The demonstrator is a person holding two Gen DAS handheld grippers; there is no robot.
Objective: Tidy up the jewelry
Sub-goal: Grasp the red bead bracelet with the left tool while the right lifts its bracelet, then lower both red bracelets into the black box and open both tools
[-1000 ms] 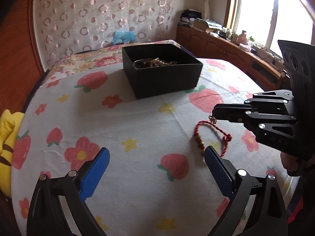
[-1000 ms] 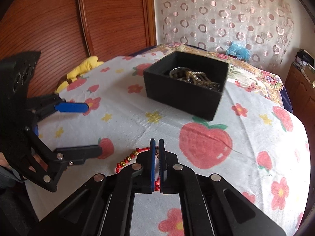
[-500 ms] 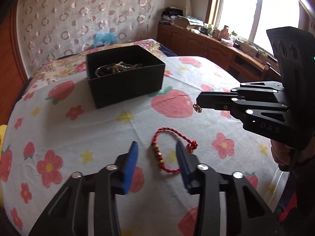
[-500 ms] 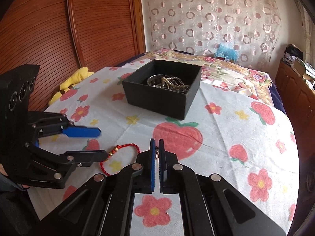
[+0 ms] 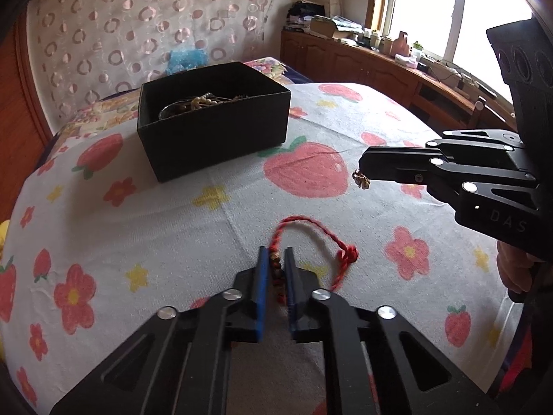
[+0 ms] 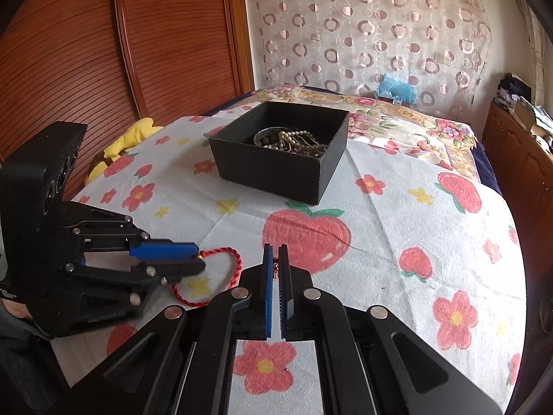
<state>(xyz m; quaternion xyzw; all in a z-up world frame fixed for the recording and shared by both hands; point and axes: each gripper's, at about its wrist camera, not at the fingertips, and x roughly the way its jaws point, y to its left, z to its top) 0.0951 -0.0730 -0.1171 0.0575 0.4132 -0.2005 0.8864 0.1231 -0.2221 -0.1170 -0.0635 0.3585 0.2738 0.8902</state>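
both pairs of jaws are closed on jewelry. the left gripper (image 5: 275, 259) has just been closing, and its blue pads now pinch the beaded stretch of the red cord bracelet (image 5: 312, 238), which shows between them in the left wrist view. the rest of the bracelet's loop lies on the tablecloth (image 5: 172, 228) just ahead of the fingertips, with its knotted end (image 5: 349, 254) off to the right. in the right wrist view the same bracelet (image 6: 221, 269) curves out from the left gripper's tips (image 6: 198, 257) and lies flat on the cloth.

the right gripper (image 6: 275, 252) is clamped tight on a small gold-coloured piece (image 5: 361, 180), which hangs from its tip above the cloth in the left wrist view; from its own camera only a thin sliver of it (image 6: 275, 269) shows between the pads, too small to say what it is.

beyond both grippers, well apart from them, a black open box (image 6: 276, 173) sits on the cloth, holding a tangle of pearl strands and chains (image 6: 290, 141). the cloth is white with strawberries and flowers printed on it. a yellow soft toy (image 6: 128, 141) lies at its far left edge, beside a wooden slatted panel (image 6: 86, 52). a curtain with ring patterns (image 6: 363, 27) hangs behind, and a wooden sideboard (image 5: 363, 65) runs under the window.
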